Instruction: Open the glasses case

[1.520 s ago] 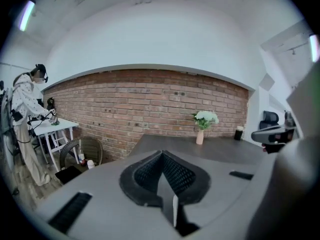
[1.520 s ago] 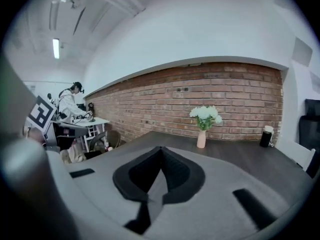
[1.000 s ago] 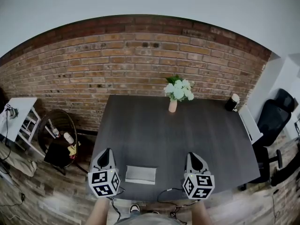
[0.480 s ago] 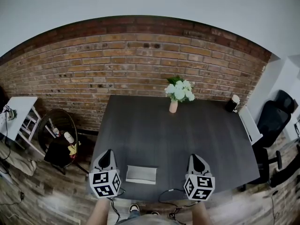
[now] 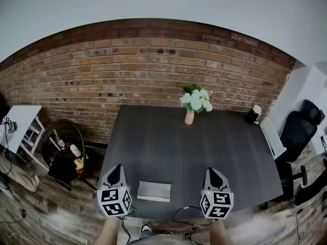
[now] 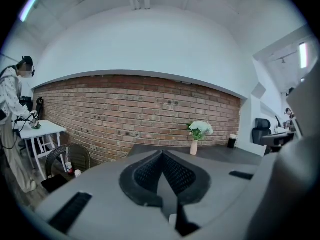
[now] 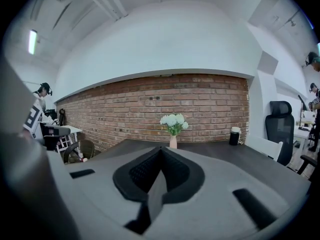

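Note:
A pale grey rectangular glasses case (image 5: pixel 153 190) lies shut near the front edge of the dark table (image 5: pixel 189 147), seen only in the head view. My left gripper (image 5: pixel 115 169) hovers just left of the case, its jaws pressed together with nothing between them. My right gripper (image 5: pixel 211 171) hangs to the right of the case, well apart from it, its jaws likewise closed and empty. In the left gripper view the left gripper (image 6: pixel 161 153) points over the table toward the brick wall; the right gripper (image 7: pixel 161 149) does the same in its own view. The case is hidden in both gripper views.
A small vase of white flowers (image 5: pixel 193 102) stands at the table's far edge, with a dark cup (image 5: pixel 252 112) at the far right corner. Black office chairs (image 5: pixel 301 131) sit to the right. A white side table (image 5: pixel 20 126) and a wicker chair (image 5: pixel 64 139) stand left. A person (image 6: pixel 12 119) stands far left.

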{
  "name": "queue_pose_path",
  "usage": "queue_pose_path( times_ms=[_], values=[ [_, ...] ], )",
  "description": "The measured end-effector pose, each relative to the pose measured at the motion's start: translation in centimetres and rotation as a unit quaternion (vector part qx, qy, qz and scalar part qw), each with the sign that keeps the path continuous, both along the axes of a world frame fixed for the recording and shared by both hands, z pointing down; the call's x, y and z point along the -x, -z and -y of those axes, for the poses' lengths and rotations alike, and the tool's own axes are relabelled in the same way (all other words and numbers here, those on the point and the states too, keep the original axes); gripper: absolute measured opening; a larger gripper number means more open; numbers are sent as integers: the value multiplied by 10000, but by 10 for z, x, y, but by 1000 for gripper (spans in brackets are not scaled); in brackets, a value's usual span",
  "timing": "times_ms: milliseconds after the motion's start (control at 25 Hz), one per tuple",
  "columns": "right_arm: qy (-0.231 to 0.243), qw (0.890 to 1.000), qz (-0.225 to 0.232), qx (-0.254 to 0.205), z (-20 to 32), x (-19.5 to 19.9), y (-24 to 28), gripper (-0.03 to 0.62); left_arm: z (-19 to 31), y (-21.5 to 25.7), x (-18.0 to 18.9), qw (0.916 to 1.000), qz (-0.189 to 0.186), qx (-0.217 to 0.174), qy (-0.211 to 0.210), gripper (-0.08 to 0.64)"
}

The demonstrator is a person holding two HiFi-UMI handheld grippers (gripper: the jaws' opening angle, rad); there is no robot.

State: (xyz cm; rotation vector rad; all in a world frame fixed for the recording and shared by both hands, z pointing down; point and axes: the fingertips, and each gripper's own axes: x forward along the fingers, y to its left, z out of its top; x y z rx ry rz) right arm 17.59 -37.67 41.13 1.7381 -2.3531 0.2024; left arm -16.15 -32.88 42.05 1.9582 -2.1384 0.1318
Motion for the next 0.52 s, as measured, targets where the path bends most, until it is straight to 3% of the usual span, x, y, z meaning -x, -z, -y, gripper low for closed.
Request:
queue_pose_path(
  times_ms=[520],
  values=[
    [43, 10000, 36, 24, 2, 2, -2, 2, 3, -6, -5, 10000, 8, 68, -70, -5]
  ],
)
